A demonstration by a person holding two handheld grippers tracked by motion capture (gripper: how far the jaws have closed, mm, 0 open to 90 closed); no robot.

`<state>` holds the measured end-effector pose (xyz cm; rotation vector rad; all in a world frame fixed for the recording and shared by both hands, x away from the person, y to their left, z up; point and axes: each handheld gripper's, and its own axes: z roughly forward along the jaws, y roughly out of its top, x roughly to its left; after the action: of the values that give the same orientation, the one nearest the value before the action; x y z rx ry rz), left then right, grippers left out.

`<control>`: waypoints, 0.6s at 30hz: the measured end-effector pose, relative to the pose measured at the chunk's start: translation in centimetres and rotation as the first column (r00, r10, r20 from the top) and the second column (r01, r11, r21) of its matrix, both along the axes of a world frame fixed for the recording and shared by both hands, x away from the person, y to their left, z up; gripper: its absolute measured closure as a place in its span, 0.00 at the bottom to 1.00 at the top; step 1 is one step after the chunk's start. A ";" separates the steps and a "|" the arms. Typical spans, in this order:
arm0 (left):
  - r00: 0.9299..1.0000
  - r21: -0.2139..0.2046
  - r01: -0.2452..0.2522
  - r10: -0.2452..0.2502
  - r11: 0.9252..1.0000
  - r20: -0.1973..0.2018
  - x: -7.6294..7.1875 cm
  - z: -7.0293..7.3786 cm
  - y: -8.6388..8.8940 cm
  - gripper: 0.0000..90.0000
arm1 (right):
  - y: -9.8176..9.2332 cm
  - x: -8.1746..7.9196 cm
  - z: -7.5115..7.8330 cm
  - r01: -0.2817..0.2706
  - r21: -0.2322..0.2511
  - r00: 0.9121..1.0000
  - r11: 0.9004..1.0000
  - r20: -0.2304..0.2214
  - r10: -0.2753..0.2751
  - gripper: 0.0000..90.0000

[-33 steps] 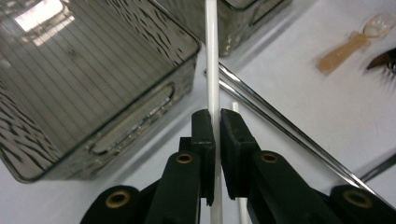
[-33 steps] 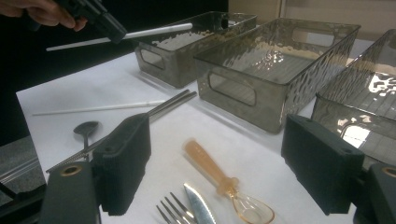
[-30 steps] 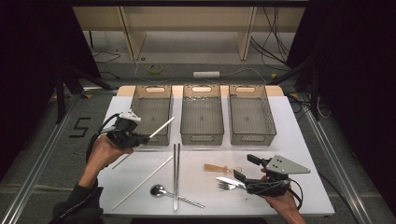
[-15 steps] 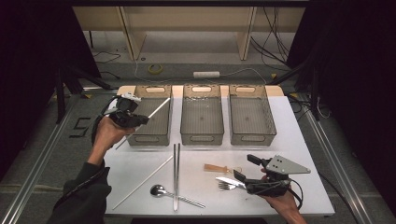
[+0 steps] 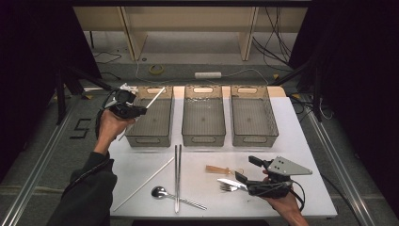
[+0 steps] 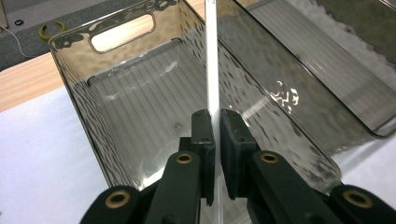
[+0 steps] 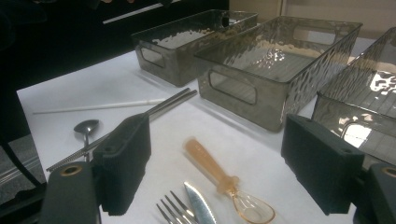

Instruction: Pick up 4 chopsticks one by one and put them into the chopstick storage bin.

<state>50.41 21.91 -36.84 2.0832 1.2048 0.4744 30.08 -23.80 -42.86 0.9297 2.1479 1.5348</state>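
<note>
My left gripper (image 5: 141, 111) hovers over the left edge of the left grey bin (image 5: 148, 140), shut on a thin white stick (image 5: 155, 96) that slants up across the bin. In the left gripper view the stick (image 6: 212, 56) is pinched between the pads, and my left gripper (image 6: 214, 123) points into that bin (image 6: 79, 107). My right gripper (image 5: 245, 169) rests at the table's front right, jaws wide apart and open. In the right gripper view my right gripper (image 7: 224, 158) frames an amber spoon (image 7: 219, 179), a fork (image 7: 175, 210) and a knife (image 7: 201, 205) lying on the table, untouched.
The middle bin (image 5: 203, 136) and right bin (image 5: 254, 137) stand beside the left one at the back. On the white table (image 5: 291, 141) lie metal chopsticks (image 5: 177, 176), a metal spoon (image 5: 162, 192), a second white stick (image 5: 143, 183), the amber spoon (image 5: 223, 169) and fork (image 5: 228, 187).
My left gripper has carried the white stick away from me along the left bin, toward its far end. The right gripper has stayed where it was.
</note>
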 end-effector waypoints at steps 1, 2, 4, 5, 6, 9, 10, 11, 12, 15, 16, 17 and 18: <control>1.000 0.004 0.000 0.000 1.000 -0.001 0.2 0.0 0.0 0.94 | 0.0 0.0 0.0 0.000 0.001 1.000 1.000 -0.001 0.000 0.28; 1.000 0.004 -0.003 0.003 1.000 0.003 0.4 0.0 0.0 0.94 | 0.0 0.0 0.0 0.000 0.001 1.000 1.000 0.000 0.000 0.28; 1.000 -0.001 -0.009 0.009 1.000 0.008 0.8 0.1 0.0 0.94 | 0.0 0.0 0.0 -0.001 0.003 1.000 1.000 -0.001 0.001 0.28; 1.000 -0.001 -0.013 0.013 1.000 0.011 1.0 0.1 0.0 0.94 | 0.0 0.1 0.0 -0.001 0.001 1.000 1.000 -0.001 0.001 0.28; 1.000 -0.004 -0.015 0.015 1.000 0.013 1.2 0.1 0.0 0.94 | 0.0 0.1 0.0 -0.001 0.002 1.000 1.000 -0.003 0.001 0.28; 1.000 0.000 -0.024 0.024 1.000 0.016 1.9 0.0 0.1 0.94 | 0.0 0.0 0.0 -0.003 0.002 1.000 1.000 -0.001 0.003 0.28; 0.999 -0.001 -0.031 0.031 1.000 0.021 2.1 -0.1 0.1 0.94 | 0.0 0.0 0.0 -0.003 0.003 1.000 1.000 -0.002 0.003 0.28; 0.999 -0.006 -0.032 0.032 0.999 0.022 2.3 -0.1 0.1 0.94 | 0.0 0.0 0.0 -0.003 0.004 1.000 1.000 -0.002 0.003 0.28; 0.999 -0.014 -0.034 0.034 0.999 0.022 2.5 -0.2 0.2 0.94 | 0.0 0.0 0.0 -0.003 0.005 1.000 1.000 -0.003 0.003 0.28; 0.999 -0.019 -0.043 0.044 0.999 0.024 3.2 -0.5 0.1 0.94 | 0.0 0.0 0.0 -0.003 0.003 1.000 1.000 -0.003 0.003 0.28; 0.999 -0.020 -0.045 0.046 0.999 0.025 3.4 -0.7 0.0 0.94 | 0.0 0.0 0.0 -0.003 0.003 1.000 1.000 -0.003 0.003 0.28; 0.998 -0.023 -0.050 0.050 0.999 0.024 3.5 -0.9 -0.1 0.94 | 0.0 0.0 0.0 -0.004 0.004 1.000 1.000 -0.003 0.004 0.28; 0.998 -0.021 -0.050 0.051 0.999 0.024 3.7 -1.0 -0.1 0.94 | 0.0 0.0 0.0 -0.004 0.003 1.000 1.000 -0.003 0.004 0.28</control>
<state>54.06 21.77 -37.89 2.0280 1.2452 0.5073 30.08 -23.83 -42.90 0.9294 2.1512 1.5396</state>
